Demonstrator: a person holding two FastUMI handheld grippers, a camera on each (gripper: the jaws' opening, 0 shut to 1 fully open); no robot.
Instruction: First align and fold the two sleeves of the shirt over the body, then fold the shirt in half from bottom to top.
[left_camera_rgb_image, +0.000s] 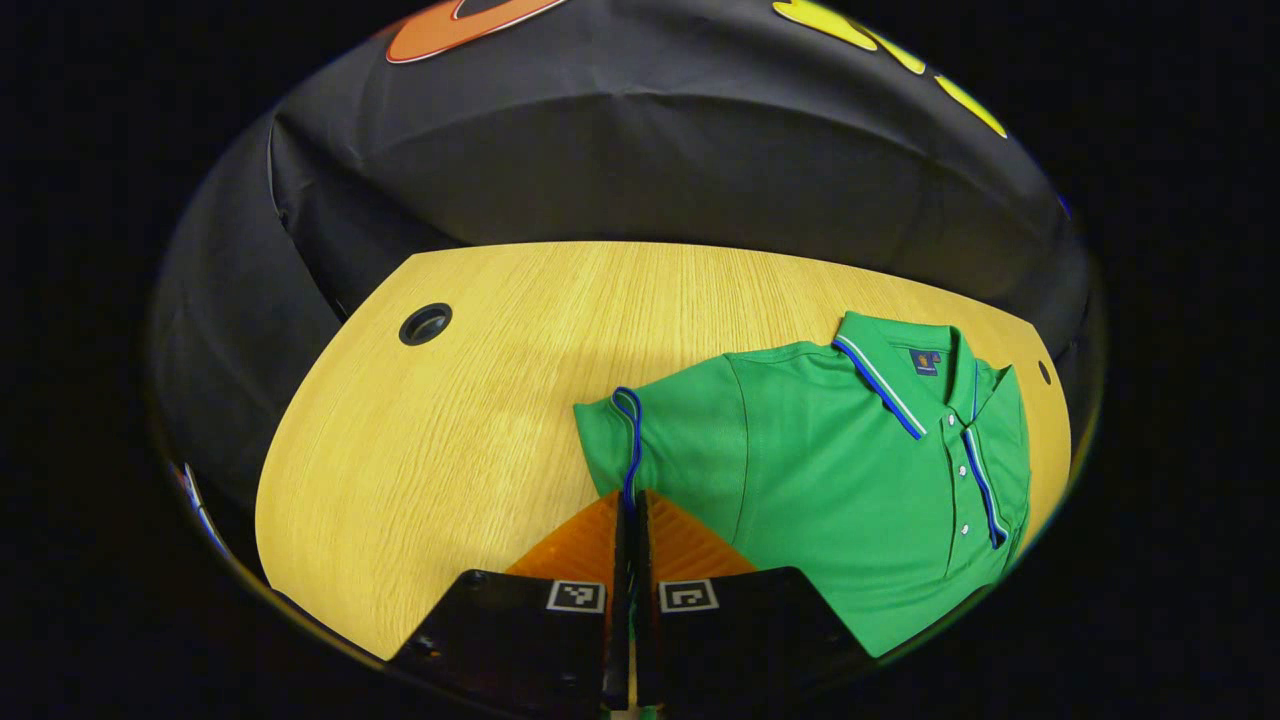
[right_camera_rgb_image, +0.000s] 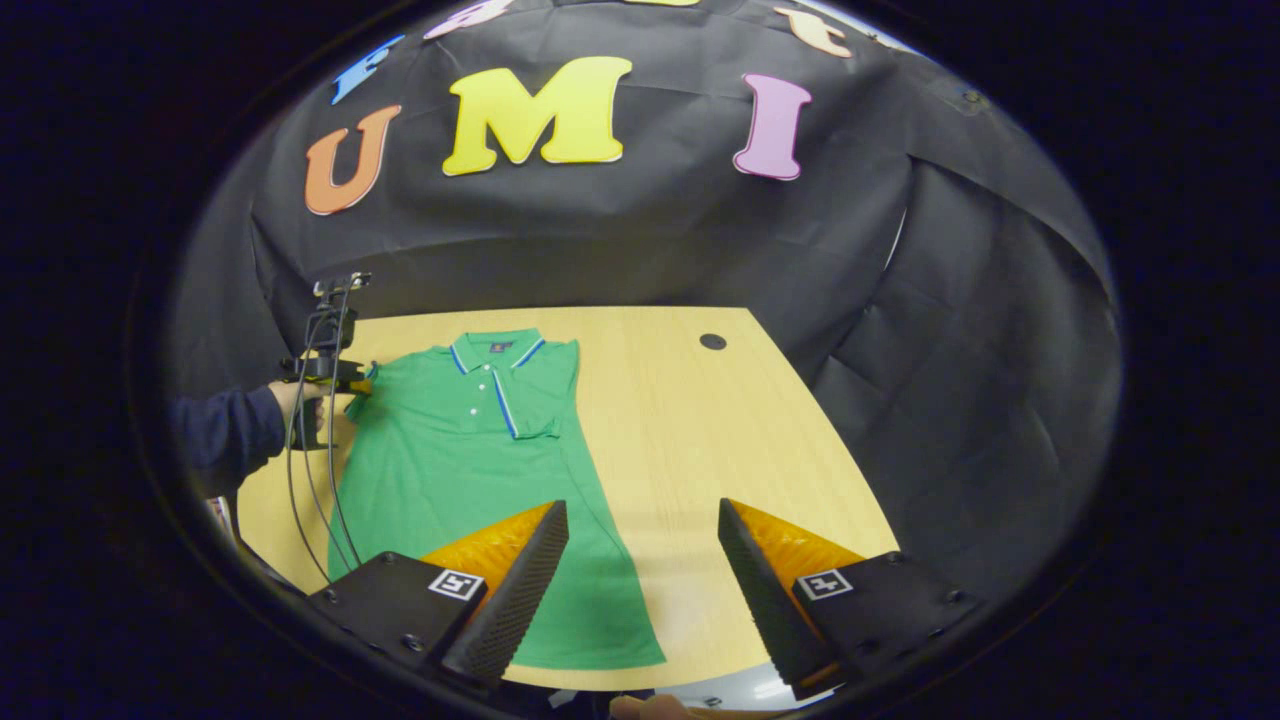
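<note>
In the left gripper view we see the left gripper (left_camera_rgb_image: 630, 510) with its two fingers pressed together, pinching the blue-trimmed hem of the polo shirt's left-hand sleeve (left_camera_rgb_image: 640, 435) as that view shows it. The sleeve lies spread out toward the bare wood, its cuff piping running straight down into the closed fingertips.

From there the green polo shirt (left_camera_rgb_image: 850, 470) stretches away to the right in that view, flat on the wooden table (left_camera_rgb_image: 450, 450), front side up, with its striped collar (left_camera_rgb_image: 885, 380) open and the buttoned placket (left_camera_rgb_image: 975, 465) running down the chest. A round cable hole (left_camera_rgb_image: 425, 324) sits in the tabletop well apart from the shirt, toward the far left.

In the right gripper view we find the right gripper (right_camera_rgb_image: 640, 550) with its fingers spread wide apart and nothing between them, hovering above the near edge of the table over the shirt's lower hem. One finger (right_camera_rgb_image: 520, 590) overlaps the green cloth in that view; we cannot tell whether it touches. Farther off, the shirt's other sleeve (right_camera_rgb_image: 545, 400) lies folded in over the body beside the placket. At the far left, a person's hand (right_camera_rgb_image: 300, 400) in a dark sleeve (right_camera_rgb_image: 225, 435) holds the left gripper at the shirt's shoulder, with cables (right_camera_rgb_image: 320, 480) trailing down from it.
</note>
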